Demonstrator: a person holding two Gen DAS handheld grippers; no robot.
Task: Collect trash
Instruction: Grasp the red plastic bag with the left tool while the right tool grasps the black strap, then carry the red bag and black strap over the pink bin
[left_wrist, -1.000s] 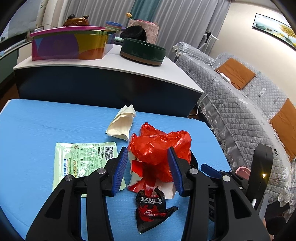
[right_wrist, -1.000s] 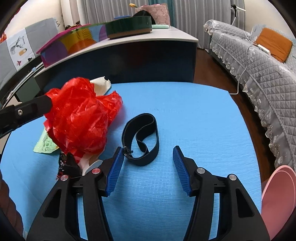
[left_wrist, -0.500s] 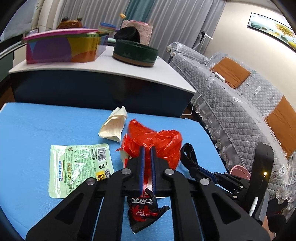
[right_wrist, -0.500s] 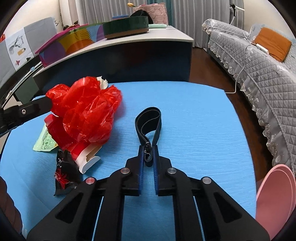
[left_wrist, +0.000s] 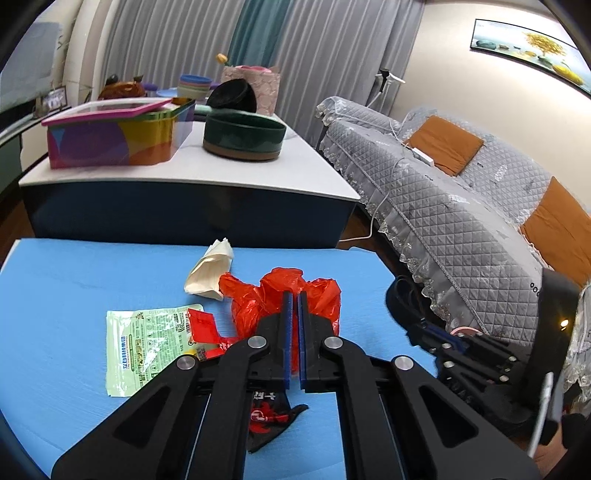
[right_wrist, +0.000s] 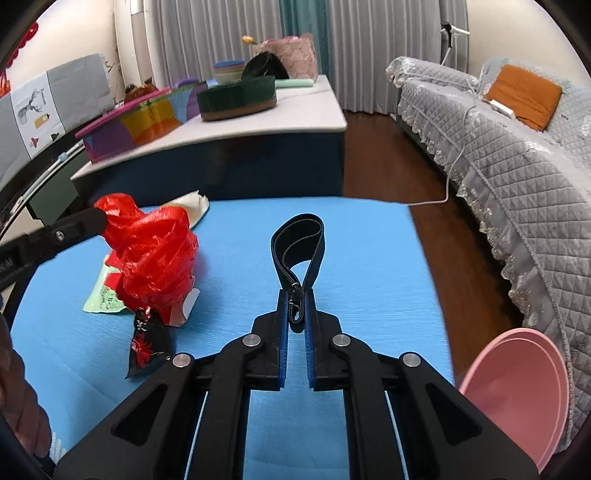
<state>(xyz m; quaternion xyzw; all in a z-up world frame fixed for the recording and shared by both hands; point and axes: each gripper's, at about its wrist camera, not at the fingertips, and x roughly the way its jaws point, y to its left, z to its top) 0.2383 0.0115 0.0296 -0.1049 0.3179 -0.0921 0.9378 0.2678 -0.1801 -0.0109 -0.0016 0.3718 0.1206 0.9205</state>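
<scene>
Above the blue table (right_wrist: 369, 258), both hand-held grippers have just clamped: left hand-held gripper (left_wrist: 293, 295) on the red bag (left_wrist: 251, 302), right hand-held gripper (right_wrist: 296, 295) on the black strap (right_wrist: 297, 236), ready for disposal.

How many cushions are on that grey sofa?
2 in view: one orange cushion on the sofa back nearer the curtains, another further right. More may be hidden.

Both grippers (left_wrist: 293, 295) (right_wrist: 296, 291) are black plastic, with silver screws and blue-padded jaws.
</scene>
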